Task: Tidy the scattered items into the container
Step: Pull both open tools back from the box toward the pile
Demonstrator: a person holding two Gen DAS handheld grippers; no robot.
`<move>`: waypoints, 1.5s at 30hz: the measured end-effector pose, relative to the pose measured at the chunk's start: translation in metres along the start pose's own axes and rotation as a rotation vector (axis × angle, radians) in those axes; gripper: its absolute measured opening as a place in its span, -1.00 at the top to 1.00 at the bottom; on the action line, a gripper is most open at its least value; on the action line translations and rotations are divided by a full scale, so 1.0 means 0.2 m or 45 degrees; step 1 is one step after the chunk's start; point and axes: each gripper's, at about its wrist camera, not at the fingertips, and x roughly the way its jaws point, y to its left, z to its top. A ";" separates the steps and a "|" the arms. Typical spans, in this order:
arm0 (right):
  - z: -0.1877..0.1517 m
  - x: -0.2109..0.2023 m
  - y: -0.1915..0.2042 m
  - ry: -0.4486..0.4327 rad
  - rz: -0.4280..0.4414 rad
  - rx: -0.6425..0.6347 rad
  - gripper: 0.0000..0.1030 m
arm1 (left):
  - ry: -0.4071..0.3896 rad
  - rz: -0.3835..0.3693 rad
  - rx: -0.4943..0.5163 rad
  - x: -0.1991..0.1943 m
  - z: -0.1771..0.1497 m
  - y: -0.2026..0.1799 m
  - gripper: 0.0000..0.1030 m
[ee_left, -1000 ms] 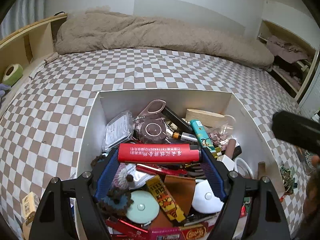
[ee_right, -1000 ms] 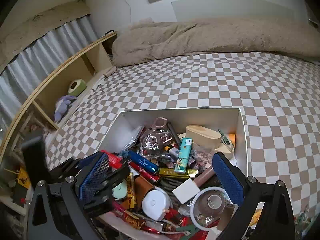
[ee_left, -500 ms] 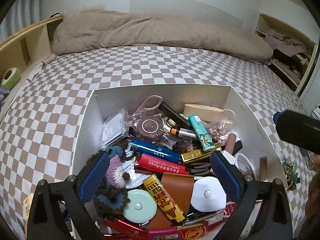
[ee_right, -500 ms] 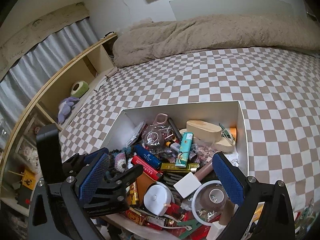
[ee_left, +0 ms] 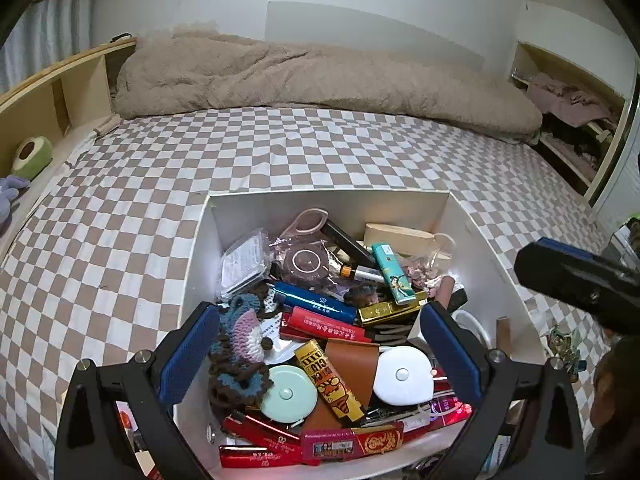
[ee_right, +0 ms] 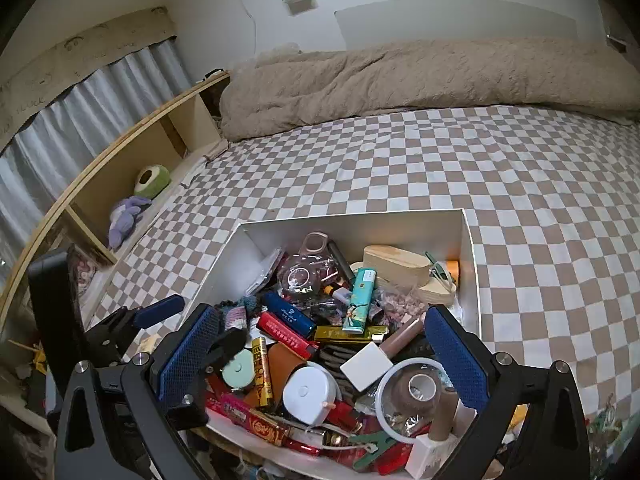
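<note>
A white box (ee_left: pixel 332 204) on the checkered bed holds a heap of small items. Among them a red lighter (ee_left: pixel 324 326) lies loose under a blue lighter (ee_left: pixel 316 300), next to a crochet piece (ee_left: pixel 240 336), a mint tape measure (ee_left: pixel 286 394) and a white round one (ee_left: pixel 402 374). My left gripper (ee_left: pixel 318 320) hovers over the box's near half, open, its blue pads touching nothing. My right gripper (ee_right: pixel 320 316) hangs open over the same box (ee_right: pixel 352 220), above the heap, and grips nothing. Its black body (ee_left: pixel 580 280) shows at the right in the left wrist view.
The checkered sheet (ee_left: pixel 120 220) spreads around the box. A beige blanket (ee_left: pixel 320 76) lies bunched along the far wall. A wooden shelf (ee_left: pixel 52 92) with a green plush (ee_left: pixel 32 156) runs along the left. Small clutter (ee_left: pixel 560 344) sits right of the box.
My left gripper went from shut on the red lighter to wide open. The lighter dropped into the heap, and the gripper lifted back a little. The right gripper barely moved.
</note>
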 end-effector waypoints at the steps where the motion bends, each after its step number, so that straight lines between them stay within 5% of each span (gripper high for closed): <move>1: 0.00 0.00 0.00 -0.001 -0.003 -0.001 -1.00 | -0.005 0.002 -0.007 -0.02 0.00 0.00 -0.97; 34: -0.16 -0.40 0.21 -0.131 -0.193 -0.172 -1.00 | -0.154 0.058 0.008 -0.62 -0.07 -0.02 -0.97; 45: -0.24 -0.58 0.30 -0.212 -0.220 -0.266 -1.00 | -0.218 0.011 0.049 -0.82 -0.16 -0.06 -0.97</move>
